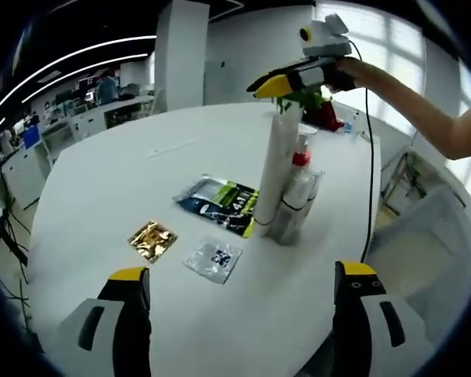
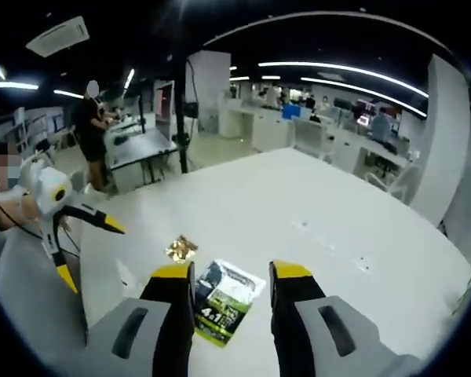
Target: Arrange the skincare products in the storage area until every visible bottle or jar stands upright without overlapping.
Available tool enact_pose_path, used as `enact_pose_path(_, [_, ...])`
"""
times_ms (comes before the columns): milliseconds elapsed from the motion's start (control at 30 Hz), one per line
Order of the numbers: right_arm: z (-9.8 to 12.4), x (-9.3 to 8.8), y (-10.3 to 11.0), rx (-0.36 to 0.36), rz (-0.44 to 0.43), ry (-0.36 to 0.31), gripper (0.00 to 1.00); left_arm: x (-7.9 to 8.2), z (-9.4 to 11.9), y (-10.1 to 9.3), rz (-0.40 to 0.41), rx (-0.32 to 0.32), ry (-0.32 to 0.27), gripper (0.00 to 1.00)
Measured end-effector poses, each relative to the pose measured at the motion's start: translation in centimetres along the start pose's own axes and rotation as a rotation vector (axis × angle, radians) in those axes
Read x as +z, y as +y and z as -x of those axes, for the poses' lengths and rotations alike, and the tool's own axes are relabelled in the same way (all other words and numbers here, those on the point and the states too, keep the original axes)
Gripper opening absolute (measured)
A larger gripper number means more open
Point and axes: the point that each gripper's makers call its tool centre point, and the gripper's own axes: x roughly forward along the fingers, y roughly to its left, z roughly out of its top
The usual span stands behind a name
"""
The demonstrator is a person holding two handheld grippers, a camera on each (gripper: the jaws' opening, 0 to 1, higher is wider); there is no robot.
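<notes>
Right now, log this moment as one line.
left gripper: open, low over table | right gripper: open, above dark sachet | tall white tube: upright among bottles

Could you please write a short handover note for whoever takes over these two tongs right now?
Left tongs: open, empty, low over the white table.
Right tongs: open, empty, raised above the product cluster; below them lies the dark sachet.
Things: tall white tube standing upright, with smaller bottles packed right against it, one red-capped. Dark sachet, gold packet and clear packet lie flat beside them.
Done: the tube and bottles look upright.
Left: probably spread the crowded bottles so none overlap; whether they touch is hard to tell.
</notes>
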Motion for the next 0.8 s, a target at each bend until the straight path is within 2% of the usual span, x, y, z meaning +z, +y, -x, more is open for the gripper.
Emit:
enact_pose_path(300, [-2.3, -3.5, 0.0, 0.047, -0.053, 0.047, 0.31, -0.2, -0.6, -0.1, 0.028, -0.012, 0.006, 0.9])
enact_pose_path(467, [-3.5, -6.2, 0.2, 0.067, -0.087, 0.101, 0.31, -1.0, -1.0, 0.0, 0.032, -0.013, 0.032, 0.89])
enact_pose_path(633, [-4.8, -8.5, 0.0, 0.092, -0.135, 0.135, 0.26, -1.5, -1.1, 0.1, 0.04, -0.013, 0.048, 0.87])
enact_pose_path(800, [-5.9, -10.5, 0.2, 0.119, -0.162, 0.179, 0.26, -1.2, -1.1, 0.4, 0.077, -0.012, 0.029, 0.85])
